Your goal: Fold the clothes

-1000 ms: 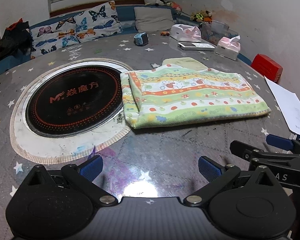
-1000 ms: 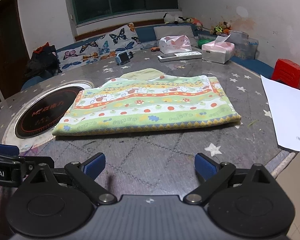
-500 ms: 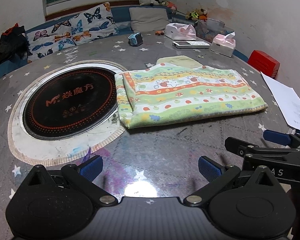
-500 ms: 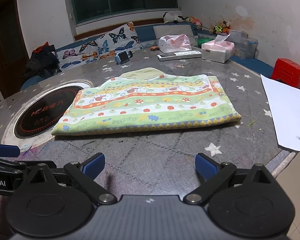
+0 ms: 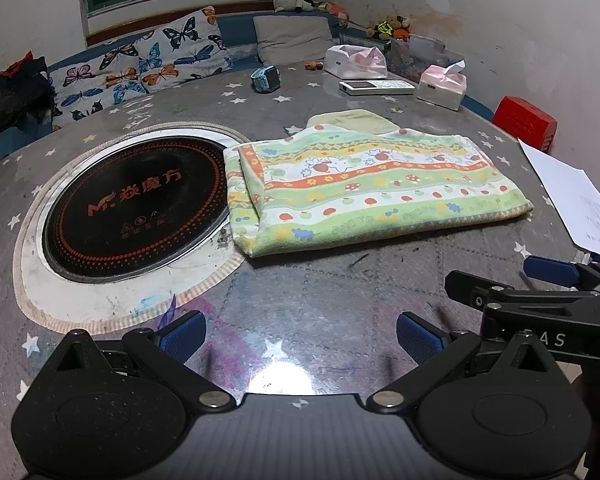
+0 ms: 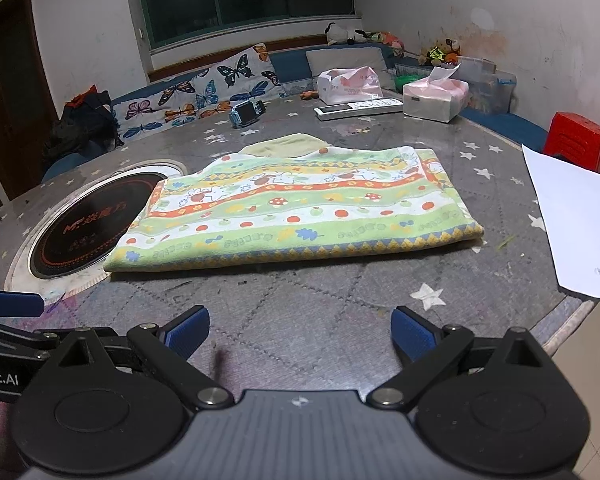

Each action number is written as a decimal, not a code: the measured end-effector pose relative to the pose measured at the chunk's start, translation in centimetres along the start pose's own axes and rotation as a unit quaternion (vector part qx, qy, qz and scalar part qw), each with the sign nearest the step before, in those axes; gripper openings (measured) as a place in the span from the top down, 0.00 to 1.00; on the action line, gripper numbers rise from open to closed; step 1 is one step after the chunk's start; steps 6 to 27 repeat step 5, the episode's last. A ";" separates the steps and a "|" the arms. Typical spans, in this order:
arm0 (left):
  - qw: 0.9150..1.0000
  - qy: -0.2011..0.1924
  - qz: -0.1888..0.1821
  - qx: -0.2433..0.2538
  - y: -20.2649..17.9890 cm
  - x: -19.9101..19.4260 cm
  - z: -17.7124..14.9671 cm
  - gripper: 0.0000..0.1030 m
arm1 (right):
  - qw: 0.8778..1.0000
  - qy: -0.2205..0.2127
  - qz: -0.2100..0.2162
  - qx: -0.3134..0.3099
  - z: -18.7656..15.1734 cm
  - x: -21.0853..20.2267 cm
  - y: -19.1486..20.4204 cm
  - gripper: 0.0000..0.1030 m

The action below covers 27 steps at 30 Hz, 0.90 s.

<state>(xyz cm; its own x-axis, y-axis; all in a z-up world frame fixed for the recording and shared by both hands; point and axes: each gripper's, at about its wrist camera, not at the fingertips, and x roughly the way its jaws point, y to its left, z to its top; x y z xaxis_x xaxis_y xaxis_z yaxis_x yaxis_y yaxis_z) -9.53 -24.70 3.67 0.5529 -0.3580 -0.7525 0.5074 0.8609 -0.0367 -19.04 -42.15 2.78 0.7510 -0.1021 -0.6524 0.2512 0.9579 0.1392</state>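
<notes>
The folded green, orange and white patterned terry cloth (image 6: 300,216) lies flat on the round grey star-printed desk (image 6: 300,300), its left edge just overlapping the rim of the round black inset cooktop (image 5: 136,208). Its layers appear stacked with the long folded edge nearest, which suggests a fold is complete or another is pending.

The left tool (image 5: 298,336) hovers over bare desk on the near side, its blue pads wide apart and gripping nothing. The right tool (image 6: 300,330) is likewise spread wide and empty, near the cloth's long edge. Neither touches the cloth.

Readable markings: the cooktop bears an orange "M" logo with Chinese characters; the left tool's body reads "bot.AI" in the right wrist view. Print on the white paper sheet (image 6: 580,220) at right is too small to read.
</notes>
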 end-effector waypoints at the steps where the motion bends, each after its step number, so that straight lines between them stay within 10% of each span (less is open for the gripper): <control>1: 1.000 0.000 0.000 -0.001 0.0 0.0 0.0 0.00 | 1.000 0.000 0.000 0.000 0.0 0.0 0.0 0.04; 27: 1.000 0.000 0.000 0.002 -0.1 0.0 0.0 0.00 | 1.000 0.000 -0.001 0.003 0.0 0.0 -0.1 0.03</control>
